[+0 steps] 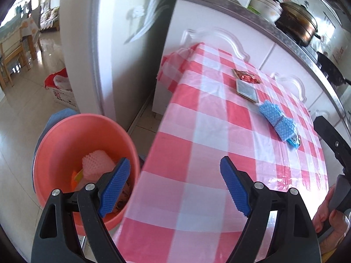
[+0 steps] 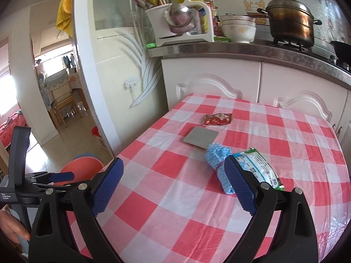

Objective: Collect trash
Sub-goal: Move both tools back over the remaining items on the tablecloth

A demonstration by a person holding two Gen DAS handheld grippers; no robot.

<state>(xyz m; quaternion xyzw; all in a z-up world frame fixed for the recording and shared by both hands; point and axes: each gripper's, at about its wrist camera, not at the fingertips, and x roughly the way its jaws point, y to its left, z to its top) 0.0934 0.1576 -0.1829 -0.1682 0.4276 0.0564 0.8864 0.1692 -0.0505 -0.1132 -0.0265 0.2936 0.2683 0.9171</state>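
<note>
Blue foam net, green-white wrapper, red packet lie on checked tabletop; pink bin beside holds some trash. Both tools empty, jaws apart: right tool nearest net, left tool by bin. Next: likely close on net.

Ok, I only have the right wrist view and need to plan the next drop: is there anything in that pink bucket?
Observer: Yes, the pink bucket holds a pink foam net.
Operator: Anything else in it?
Observer: An orange scrap lies beside the net.
Operator: Is the left gripper carrying anything?
Observer: No, the left gripper is open and empty, with one finger over the bucket and the other over the checked tablecloth.
</note>
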